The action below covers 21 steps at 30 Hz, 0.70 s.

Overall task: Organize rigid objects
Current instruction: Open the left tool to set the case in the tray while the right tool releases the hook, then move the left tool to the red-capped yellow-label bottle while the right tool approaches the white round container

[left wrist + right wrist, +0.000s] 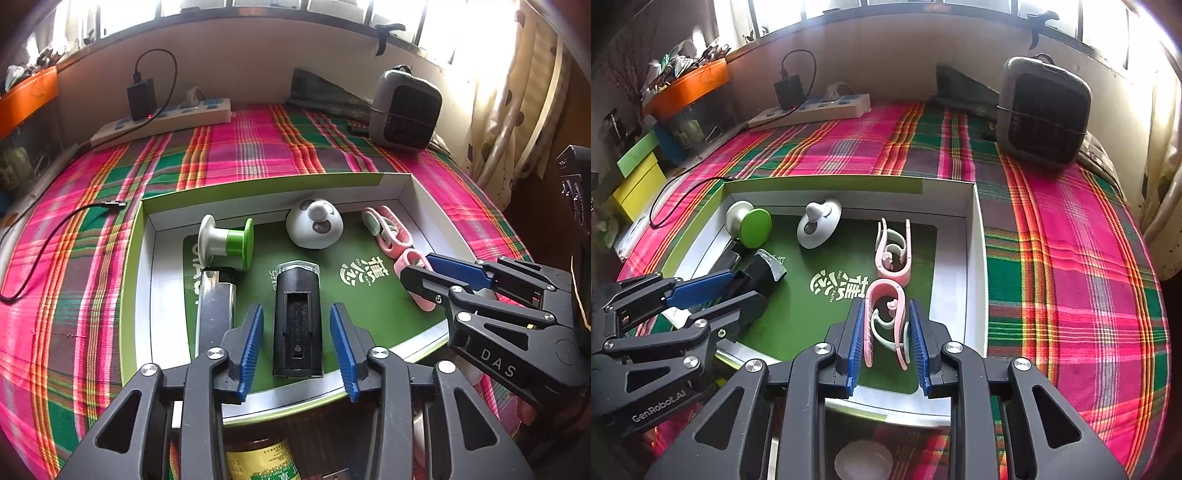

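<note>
**Both grippers down in the green tray**

Left gripper stands apart — the black stamp lies loose between its pads on the tray floor. Right gripper is clamped on a pink clip — its twin lies just beyond.

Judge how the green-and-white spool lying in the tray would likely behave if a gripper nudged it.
The spool lies on its side on round flanges, so it would probably roll rather than slide. It looks like hard plastic, so likely stiff and light. The tray's wall close behind it should stop it going far.
</note>
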### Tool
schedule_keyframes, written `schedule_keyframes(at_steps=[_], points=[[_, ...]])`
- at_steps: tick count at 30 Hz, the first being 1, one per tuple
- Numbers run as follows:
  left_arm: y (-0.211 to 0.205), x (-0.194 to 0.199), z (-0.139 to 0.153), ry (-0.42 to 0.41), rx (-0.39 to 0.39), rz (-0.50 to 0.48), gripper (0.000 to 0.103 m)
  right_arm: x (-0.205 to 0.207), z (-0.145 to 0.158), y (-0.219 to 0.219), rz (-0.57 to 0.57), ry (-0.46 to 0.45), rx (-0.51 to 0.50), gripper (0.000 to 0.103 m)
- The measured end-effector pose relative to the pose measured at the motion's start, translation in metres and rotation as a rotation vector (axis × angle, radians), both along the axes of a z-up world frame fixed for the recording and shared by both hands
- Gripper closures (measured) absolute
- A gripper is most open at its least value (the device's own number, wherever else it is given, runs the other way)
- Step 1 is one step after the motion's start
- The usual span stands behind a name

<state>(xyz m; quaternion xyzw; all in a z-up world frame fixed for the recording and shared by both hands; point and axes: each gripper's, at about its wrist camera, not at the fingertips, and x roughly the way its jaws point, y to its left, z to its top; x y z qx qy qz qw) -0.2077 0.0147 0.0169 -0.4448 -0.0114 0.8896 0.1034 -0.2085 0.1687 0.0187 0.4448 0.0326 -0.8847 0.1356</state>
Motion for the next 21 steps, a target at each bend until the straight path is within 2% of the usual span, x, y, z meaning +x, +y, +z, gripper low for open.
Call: schedule_keyframes(at_steps=[17,18,19,21], points=[[-0.005,0.028,0.019,0.06,-0.018,0.026,0.063,0.022,0.019,0.004,-0.016,0.061,-0.011,0.076],[-0.006,0.031,0.021,0.067,-0.021,0.032,0.063,0.023,0.02,0.004,-0.017,0.066,-0.013,0.073],[-0.006,0.034,0.023,0.079,-0.034,0.035,0.063,0.026,0.021,0.004,-0.019,0.07,-0.016,0.063],[-0.006,0.04,0.026,0.097,-0.055,0.041,0.063,0.03,0.025,0.006,-0.019,0.082,-0.025,0.054]])
